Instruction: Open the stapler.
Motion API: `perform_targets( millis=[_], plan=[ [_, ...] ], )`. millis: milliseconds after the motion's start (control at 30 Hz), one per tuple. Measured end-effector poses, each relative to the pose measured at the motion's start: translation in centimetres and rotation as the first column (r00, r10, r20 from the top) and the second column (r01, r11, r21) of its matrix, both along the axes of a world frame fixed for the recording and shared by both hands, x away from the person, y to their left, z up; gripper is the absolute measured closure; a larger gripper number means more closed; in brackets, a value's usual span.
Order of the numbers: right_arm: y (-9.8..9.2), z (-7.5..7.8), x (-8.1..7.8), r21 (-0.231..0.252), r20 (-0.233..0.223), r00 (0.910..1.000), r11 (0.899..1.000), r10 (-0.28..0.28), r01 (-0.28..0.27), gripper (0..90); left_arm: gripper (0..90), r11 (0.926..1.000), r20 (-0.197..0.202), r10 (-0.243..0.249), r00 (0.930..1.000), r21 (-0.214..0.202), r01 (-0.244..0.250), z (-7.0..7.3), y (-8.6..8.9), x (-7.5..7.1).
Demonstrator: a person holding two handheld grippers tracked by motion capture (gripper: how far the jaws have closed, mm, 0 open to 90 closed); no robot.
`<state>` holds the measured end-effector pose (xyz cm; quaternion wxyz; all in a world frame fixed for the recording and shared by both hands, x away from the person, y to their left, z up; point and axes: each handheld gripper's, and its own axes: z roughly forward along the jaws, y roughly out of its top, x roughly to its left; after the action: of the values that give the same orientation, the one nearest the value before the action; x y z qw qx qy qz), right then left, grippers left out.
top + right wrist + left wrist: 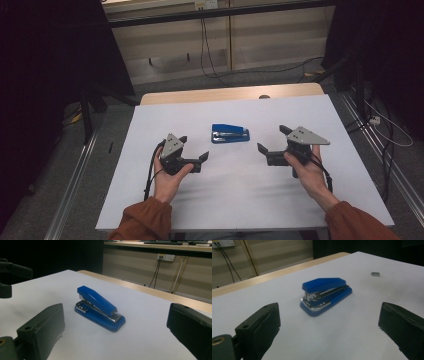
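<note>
Stapler (230, 134) is sitting mid-frame on the table (250, 195), between both grippers (192, 150) (272, 142), jaws gaping wide. It's slick, so I'm guessing a lopsided pinch is sending it skidding or popping the top.

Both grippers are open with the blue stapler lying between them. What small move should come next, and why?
Probably ease the right gripper forward toward the stapler. The stapler lies flat and untouched on the white table, both grippers stand open and apart from it, and in the right gripper view it sits between the jaws, ahead of them.
</note>
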<state>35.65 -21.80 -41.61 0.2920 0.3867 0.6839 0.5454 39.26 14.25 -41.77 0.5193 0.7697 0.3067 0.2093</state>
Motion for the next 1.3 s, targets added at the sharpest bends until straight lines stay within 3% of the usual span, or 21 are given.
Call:
perform_targets(
  millis=[167, 300, 433, 567, 833, 900, 967, 1067, 1167, 1233, 1300],
  plan=[
    [0.7, 0.2, 0.9, -0.004, -0.004, 0.9998, 1.0, 0.019, -0.019, 0.3, 4.1, 1.0, 0.002, -0.001, 1.0, -0.006, 0.001, 0.1, -0.4, 1.1],
    [1.0, 0.3, 1.7, -0.014, 0.009, 0.9998, 1.0, 0.017, -0.017, 1.2, 4.3, 0.9997, 0.024, 0.001, 0.9997, 0.026, -0.002, 0.4, -0.7, 2.0],
    [1.2, 0.1, 2.4, -0.002, 0.001, 0.9997, 1.0, 0.023, -0.023, 1.4, 4.9, 0.9998, 0.004, 0.014, 0.9999, 0.012, -0.014, 0.2, -0.9, 2.9],
    [1.6, 0.1, 3.3, 0.0, -0.006, 0.9996, 1.0, 0.029, -0.029, 1.8, 5.0, 0.9996, 0.027, 0.024, 0.9994, 0.016, -0.024, 0.4, -1.3, 3.9],
    [3.0, 0.1, 5.5, -0.016, -0.005, 0.9996, 1.0, 0.026, -0.026, 3.1, 4.8, 0.9993, 0.031, 0.037, 0.9988, 0.008, -0.037, 0.8, -2.2, 6.2],
    [3.6, -0.1, 5.9, -0.033, -0.007, 0.9998, 0.999, 0.019, -0.019, 3.9, 6.9, 0.999, 0.057, 0.044, 0.9974, -0.005, -0.044, 0.6, -2.5, 6.6],
    [4.2, -0.7, 6.2, -0.024, -0.021, 0.9995, 0.999, 0.025, -0.026, 4.7, 6.7, 0.9987, 0.037, 0.048, 0.9982, -0.017, -0.048, 0.3, -2.7, 6.9],
    [4.8, -1.2, 6.5, -0.053, -0.04, 0.9984, 0.998, 0.04, -0.042, 8.0, 4.8, 0.9991, 0.014, 0.043, 0.999, -0.001, -0.043, -0.2, -2.9, 6.9],
    [4.8, -1.3, 6.5, -0.056, -0.062, 0.9959, 0.996, 0.065, -0.069, 16.4, 4.0, 0.999, 0.019, 0.044, 0.9989, 0.012, -0.044, -0.3, -2.9, 6.9],
    [4.7, -1.3, 6.4, -0.079, -0.073, 0.9946, 0.994, 0.074, -0.08, 20.1, 4.0, 0.9988, 0.005, 0.047, 0.9989, 0.013, -0.047, -0.5, -2.7, 6.8],
    [4.5, -1.4, 6.4, -0.072, -0.113, 0.9889, 0.992, 0.096, -0.104, 24.6, 3.7, 0.9989, -0.018, 0.043, 0.9989, 0.018, -0.043, -0.7, -2.6, 6.8]
  ],
)
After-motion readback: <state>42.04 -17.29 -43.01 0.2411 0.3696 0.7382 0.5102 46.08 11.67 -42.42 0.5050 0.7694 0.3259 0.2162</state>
